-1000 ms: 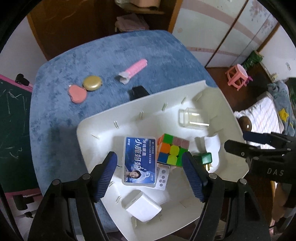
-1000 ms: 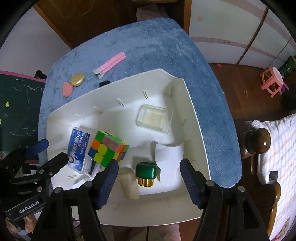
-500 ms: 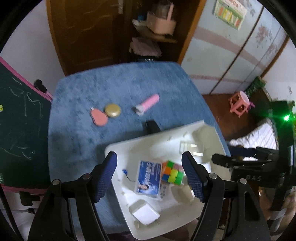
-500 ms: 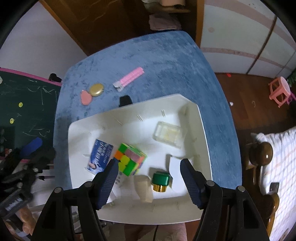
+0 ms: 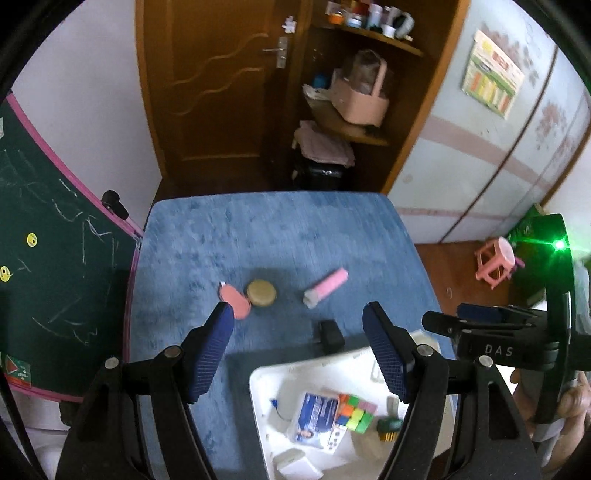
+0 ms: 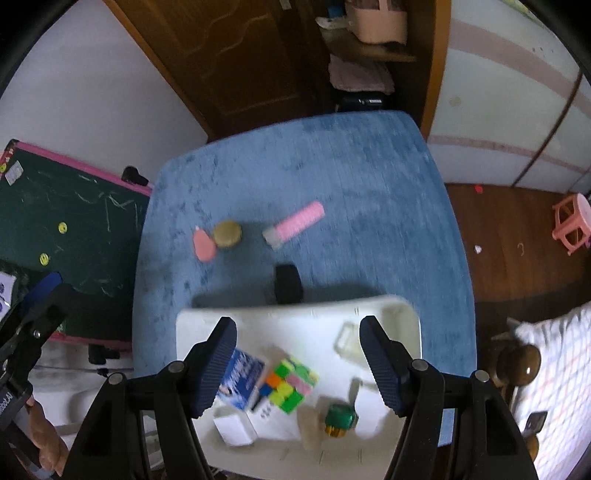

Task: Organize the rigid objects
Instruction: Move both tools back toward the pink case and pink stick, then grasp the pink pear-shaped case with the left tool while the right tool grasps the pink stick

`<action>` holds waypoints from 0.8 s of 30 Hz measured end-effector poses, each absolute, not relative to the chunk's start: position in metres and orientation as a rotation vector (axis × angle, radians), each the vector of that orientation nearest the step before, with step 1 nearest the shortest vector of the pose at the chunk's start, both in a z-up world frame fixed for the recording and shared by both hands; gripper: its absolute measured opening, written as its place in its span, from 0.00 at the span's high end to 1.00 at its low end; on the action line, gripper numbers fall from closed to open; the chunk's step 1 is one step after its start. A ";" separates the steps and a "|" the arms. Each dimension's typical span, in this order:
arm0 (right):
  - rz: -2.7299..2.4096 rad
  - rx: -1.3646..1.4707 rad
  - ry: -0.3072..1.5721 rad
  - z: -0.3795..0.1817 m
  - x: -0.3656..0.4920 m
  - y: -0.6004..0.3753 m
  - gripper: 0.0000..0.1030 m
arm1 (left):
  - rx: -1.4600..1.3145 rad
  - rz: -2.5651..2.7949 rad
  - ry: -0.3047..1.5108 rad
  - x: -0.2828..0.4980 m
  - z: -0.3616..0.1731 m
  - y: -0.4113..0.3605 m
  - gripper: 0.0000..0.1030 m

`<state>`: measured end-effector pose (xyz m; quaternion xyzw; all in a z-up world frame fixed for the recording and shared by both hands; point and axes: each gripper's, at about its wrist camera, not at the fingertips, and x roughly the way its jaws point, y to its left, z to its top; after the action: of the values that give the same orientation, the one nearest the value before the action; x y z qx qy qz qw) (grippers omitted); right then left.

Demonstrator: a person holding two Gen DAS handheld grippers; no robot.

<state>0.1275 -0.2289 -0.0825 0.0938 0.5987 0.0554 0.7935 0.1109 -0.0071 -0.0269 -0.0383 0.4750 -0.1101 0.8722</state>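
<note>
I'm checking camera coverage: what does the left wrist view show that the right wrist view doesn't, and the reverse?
Only the left wrist view shows the wall poster, the upper shelf of cups and the right tool's green light. Only the right wrist view shows the checkered bedding and brown knobs. Both show the blue table, white tray, cube, pink stick, gold disc and chalkboard.

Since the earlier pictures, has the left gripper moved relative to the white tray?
Yes. The left gripper has pulled up and back: the white tray, which filled its view earlier, now sits small at the lower edge, and its jaws are open and empty.
</note>
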 end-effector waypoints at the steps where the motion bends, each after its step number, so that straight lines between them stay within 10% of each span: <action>1: 0.122 0.200 1.280 -0.078 0.135 -0.229 0.32 | -0.094 -0.217 0.990 0.118 -0.026 -0.005 0.27; 24: 0.088 0.299 1.478 -0.187 0.286 -0.231 0.32 | -0.338 0.151 1.246 0.235 -0.179 0.043 0.27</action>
<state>0.2860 -0.2307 -0.1871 0.1359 0.6709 0.0399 0.7279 0.2351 0.0432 -0.1791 -0.1574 0.5800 0.0703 0.7962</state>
